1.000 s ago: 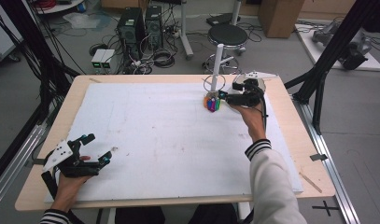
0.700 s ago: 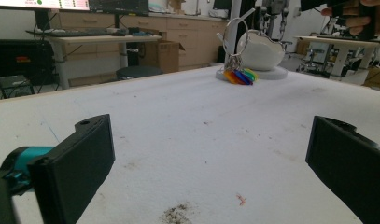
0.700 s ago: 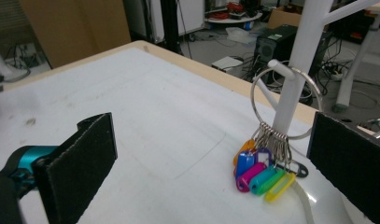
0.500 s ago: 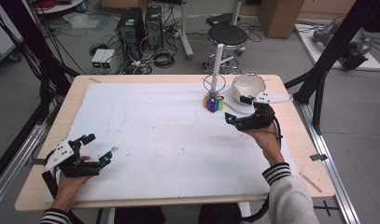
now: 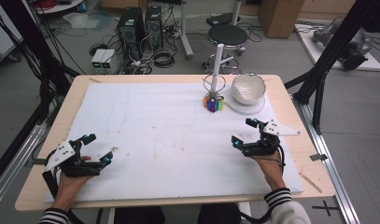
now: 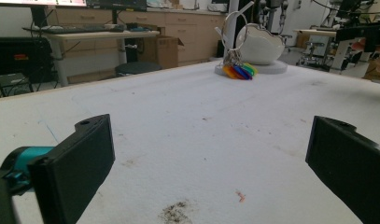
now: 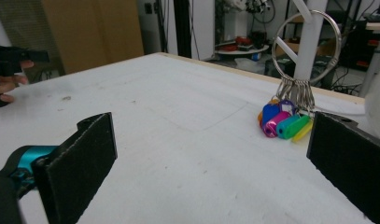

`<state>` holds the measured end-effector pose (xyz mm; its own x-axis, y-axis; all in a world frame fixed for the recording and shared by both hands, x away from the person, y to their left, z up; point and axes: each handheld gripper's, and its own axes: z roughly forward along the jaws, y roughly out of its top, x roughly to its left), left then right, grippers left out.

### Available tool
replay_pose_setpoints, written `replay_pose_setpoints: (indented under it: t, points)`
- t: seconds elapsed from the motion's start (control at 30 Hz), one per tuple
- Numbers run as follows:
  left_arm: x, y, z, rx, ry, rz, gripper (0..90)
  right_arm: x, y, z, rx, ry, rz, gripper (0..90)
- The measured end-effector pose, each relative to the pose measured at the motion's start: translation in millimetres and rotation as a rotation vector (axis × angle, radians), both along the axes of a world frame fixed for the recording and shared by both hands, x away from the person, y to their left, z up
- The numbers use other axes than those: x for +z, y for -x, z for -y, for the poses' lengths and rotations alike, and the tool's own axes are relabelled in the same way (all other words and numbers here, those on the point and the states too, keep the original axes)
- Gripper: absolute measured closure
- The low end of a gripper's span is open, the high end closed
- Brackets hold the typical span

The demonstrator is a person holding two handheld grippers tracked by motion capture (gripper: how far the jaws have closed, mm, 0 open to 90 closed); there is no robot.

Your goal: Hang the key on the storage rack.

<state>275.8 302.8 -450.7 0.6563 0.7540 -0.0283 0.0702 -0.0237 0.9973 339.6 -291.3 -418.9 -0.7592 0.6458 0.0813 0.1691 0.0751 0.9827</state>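
A bunch of coloured key tags (image 5: 213, 104) hangs from a metal ring (image 5: 212, 84) on a white post at the far middle of the table; the tags (image 7: 283, 122) rest on the white sheet. My right gripper (image 5: 242, 131) is low over the sheet, well short of the tags and to their right. It is open; its jaws have just been opening and nothing is between them (image 7: 211, 158). My left gripper (image 5: 100, 147) rests open and empty near the front left edge. From it the tags (image 6: 239, 71) show far off.
A white bowl (image 5: 248, 87) sits tilted on a round white base just right of the post. A white sheet (image 5: 169, 135) covers most of the wooden table. A stool and computer cases stand on the floor beyond the far edge.
My right hand has drawn back from the key ring toward the near edge and sunk toward the sheet, uncovering the bowl. The left hand has not moved.
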Motion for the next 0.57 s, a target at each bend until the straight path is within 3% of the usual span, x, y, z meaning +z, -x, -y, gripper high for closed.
replay_pose_setpoints:
  t: [0.1,0.27,0.4,0.5,0.57]
  points:
    - [-0.1,0.7,0.4,0.001,0.001,0.005,1.7,-11.9,4.0,4.7,-0.001,-0.034,-0.008,1.0]
    - [-0.2,0.6,0.3,0.004,0.0,0.004,1.7,-28.5,9.2,7.6,-0.002,-0.043,0.0,1.0]
    - [-0.1,0.6,0.5,0.004,-0.002,0.004,1.7,-30.7,14.0,9.0,-0.016,-0.062,0.026,1.0]
    - [0.0,0.5,0.6,0.006,-0.003,0.0,1.7,-30.8,14.0,7.3,-0.022,-0.035,0.052,1.0]
    - [0.0,0.7,0.7,0.006,-0.005,0.001,1.7,-30.8,15.3,6.2,-0.03,-0.031,0.042,1.0]
